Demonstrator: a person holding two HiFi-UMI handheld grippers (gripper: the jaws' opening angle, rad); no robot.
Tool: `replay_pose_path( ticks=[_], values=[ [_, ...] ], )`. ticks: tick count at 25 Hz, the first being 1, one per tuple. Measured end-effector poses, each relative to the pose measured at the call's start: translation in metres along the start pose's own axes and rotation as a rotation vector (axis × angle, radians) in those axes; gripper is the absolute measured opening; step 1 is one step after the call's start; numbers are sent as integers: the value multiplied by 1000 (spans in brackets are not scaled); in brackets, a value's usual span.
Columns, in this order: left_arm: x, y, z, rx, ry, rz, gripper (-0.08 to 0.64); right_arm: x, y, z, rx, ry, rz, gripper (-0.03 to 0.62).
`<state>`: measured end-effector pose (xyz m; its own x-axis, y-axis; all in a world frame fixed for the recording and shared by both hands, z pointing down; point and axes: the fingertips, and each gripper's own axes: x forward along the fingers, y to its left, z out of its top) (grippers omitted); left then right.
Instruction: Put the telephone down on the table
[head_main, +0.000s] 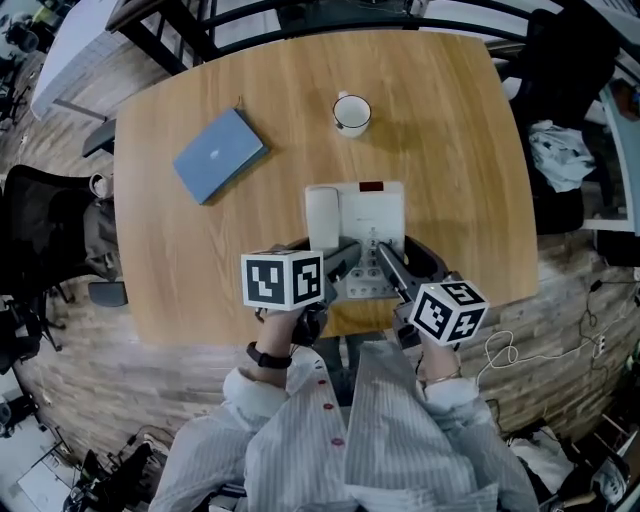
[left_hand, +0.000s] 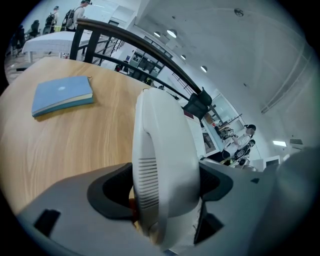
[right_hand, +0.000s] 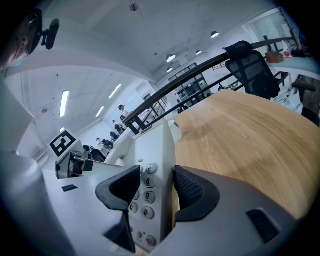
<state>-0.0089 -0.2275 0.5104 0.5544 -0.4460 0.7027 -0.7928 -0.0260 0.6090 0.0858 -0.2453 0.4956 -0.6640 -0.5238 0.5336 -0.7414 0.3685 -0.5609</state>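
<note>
The broad wooden counter (head_main: 460, 180) has rounded corners and a pale, fine grain. At its near edge is the white plastic telephone (head_main: 372, 215), a boxy set with its handset (head_main: 322, 218) along its left side. Whether its base touches the wood cannot be told.

The left claw (left_hand: 162, 187) is clenched on the smooth, rounded handset, dark pads pressing each side by the slotted earpiece. The right claw (right_hand: 156, 187) is clamped across the telephone's right side, one ribbed pad over the round keypad buttons.

Well apart, toward the far left, lies a flat blue notebook (head_main: 218, 153). A small white mug (head_main: 351, 113) stands beyond the telephone.
</note>
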Motion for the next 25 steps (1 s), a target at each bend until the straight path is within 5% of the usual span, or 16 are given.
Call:
replay_pose_path(
  ticks=[25],
  values=[
    [61,42,-29,-83,83,40,379,41,-53,-46,53,106,-20,232]
  ],
)
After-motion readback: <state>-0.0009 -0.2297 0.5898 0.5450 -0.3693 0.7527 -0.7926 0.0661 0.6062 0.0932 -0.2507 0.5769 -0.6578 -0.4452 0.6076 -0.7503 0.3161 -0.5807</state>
